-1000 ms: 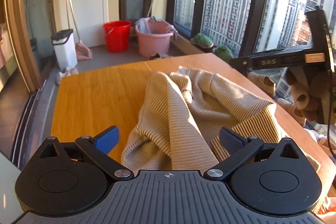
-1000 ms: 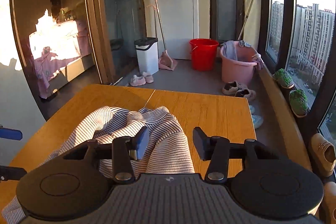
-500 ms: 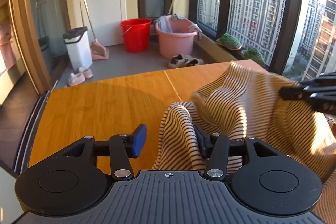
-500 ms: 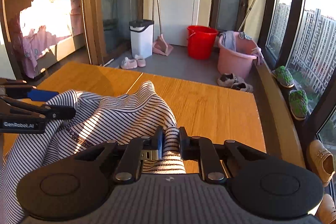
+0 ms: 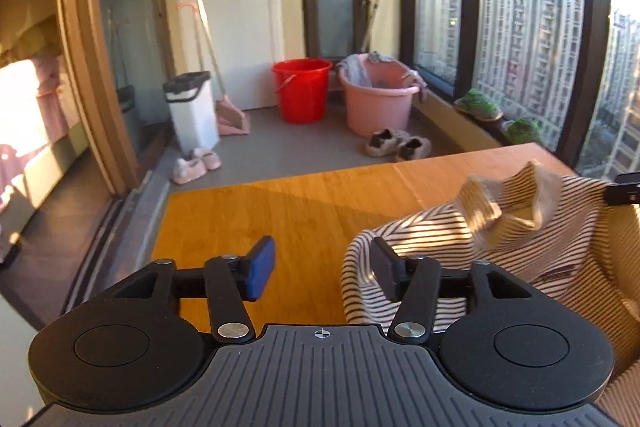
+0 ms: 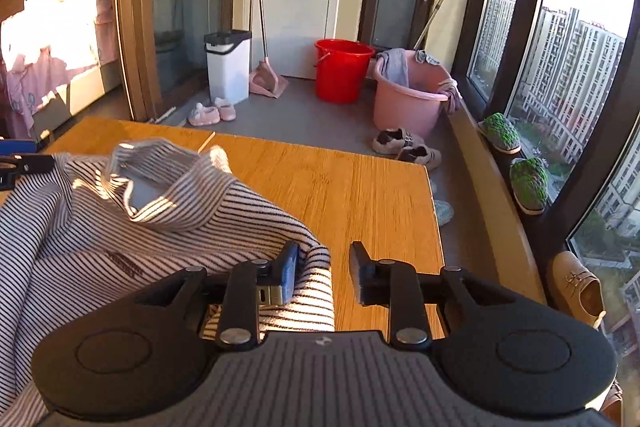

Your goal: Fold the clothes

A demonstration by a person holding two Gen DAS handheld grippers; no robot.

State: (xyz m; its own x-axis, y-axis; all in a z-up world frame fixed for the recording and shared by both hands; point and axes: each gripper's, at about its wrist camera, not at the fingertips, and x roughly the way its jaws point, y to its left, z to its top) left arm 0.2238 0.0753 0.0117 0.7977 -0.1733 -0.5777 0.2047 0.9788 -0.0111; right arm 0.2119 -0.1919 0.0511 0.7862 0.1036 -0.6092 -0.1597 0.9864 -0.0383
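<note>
One striped shirt (image 6: 120, 239) on one wooden table (image 6: 340, 187); both grippers' fingers (image 5: 260, 269) (image 6: 362, 279) spread wide, gripping nothing.

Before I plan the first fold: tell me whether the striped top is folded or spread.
Neither: the striped top lies rumpled on the table, collar standing up, fabric bunched in loose heaps.

Low warm sun from the windows (image 6: 576, 39), strong fisheye bend at the edges.
Sun raked in right of the jaws and laid a long shadow across the table (image 5: 304, 219). Striped shirt (image 6: 120, 227) collar was motion-smeared ahead of the jaws. Left of the jaws, the sunlit bedding (image 6: 48, 23) blew out to white. Sky clipped too.
</note>
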